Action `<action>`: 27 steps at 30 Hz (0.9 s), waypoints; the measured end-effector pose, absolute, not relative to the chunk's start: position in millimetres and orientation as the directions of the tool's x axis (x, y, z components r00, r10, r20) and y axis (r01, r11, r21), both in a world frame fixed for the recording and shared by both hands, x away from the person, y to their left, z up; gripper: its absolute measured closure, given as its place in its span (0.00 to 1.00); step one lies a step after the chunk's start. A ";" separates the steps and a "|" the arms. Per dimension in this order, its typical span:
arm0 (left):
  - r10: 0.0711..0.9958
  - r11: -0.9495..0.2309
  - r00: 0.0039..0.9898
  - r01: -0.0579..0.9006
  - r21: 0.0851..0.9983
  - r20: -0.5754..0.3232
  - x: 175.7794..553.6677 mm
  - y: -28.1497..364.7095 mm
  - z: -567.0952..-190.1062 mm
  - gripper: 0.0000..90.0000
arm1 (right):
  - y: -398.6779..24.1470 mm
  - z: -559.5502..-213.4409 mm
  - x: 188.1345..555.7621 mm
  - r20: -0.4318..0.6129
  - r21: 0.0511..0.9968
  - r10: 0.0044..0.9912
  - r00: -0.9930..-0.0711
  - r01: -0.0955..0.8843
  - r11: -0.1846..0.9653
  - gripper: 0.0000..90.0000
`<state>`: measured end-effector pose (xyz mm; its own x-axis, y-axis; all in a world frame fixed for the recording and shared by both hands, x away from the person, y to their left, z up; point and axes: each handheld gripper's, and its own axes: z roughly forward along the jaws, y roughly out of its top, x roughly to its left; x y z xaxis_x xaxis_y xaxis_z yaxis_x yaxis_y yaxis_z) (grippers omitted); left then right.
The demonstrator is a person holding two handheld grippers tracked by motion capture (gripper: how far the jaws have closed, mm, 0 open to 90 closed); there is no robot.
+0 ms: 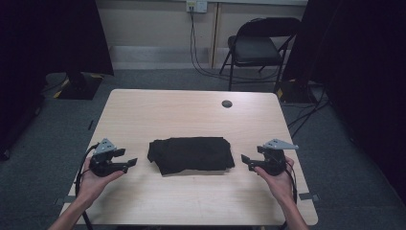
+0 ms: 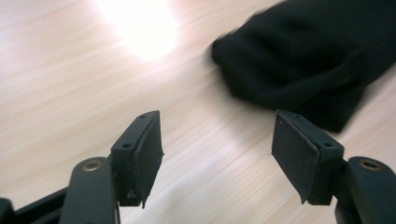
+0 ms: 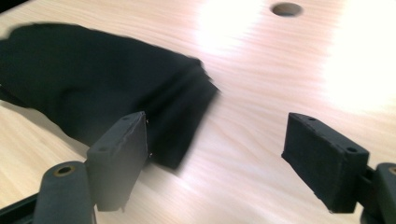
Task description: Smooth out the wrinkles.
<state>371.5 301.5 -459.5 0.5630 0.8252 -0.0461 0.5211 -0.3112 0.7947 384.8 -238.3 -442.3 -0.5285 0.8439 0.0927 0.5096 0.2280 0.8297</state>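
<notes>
A soft, matte black folded cloth [image 1: 191, 154] lies flat between the left tongs [image 1: 130, 163] and the right tongs [image 1: 246, 160], a strip of bare pale wood-grain worktop [image 1: 191, 112] on each side of it. Both tongs are spread wide, grasping nothing, their flat black pads pointing inward at the cloth's rumpled ends. Beyond the cloth, away from both tongs, the worktop runs smooth to a round cable hole [image 1: 227, 103].

Right tool [image 3: 215, 158], jaws apart, near folded black cloth [image 3: 102, 88] on table [image 3: 261, 93].

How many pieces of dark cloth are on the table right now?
1. A single folded black cloth lies at the middle of the table, between the left gripper and the right gripper. Its folds could hide another layer or piece.
</notes>
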 end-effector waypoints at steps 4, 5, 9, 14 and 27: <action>0.853 -0.280 0.516 0.585 0.762 -0.083 377.3 319.0 -471.6 0.34 | -255.9 -462.1 384.3 0.078 0.799 0.877 -0.474 0.556 0.229 0.23; 0.861 -0.280 0.502 0.599 0.750 -0.080 378.9 321.4 -475.7 0.34 | -259.9 -467.5 384.9 0.061 0.788 0.884 -0.463 0.566 0.242 0.23; 0.862 -0.303 0.502 0.615 0.728 -0.066 381.2 321.8 -482.0 0.29 | -272.0 -482.1 384.8 0.064 0.750 0.901 -0.429 0.616 0.240 0.20; 0.880 -0.347 0.476 0.632 0.693 0.006 383.0 317.0 -493.7 0.26 | -276.1 -493.5 387.7 0.027 0.715 0.919 -0.394 0.650 0.258 0.20; 0.885 -0.311 0.466 0.598 0.739 -0.005 384.8 312.6 -505.4 0.15 | -276.2 -504.4 388.9 -0.010 0.741 0.936 -0.351 0.626 0.243 0.19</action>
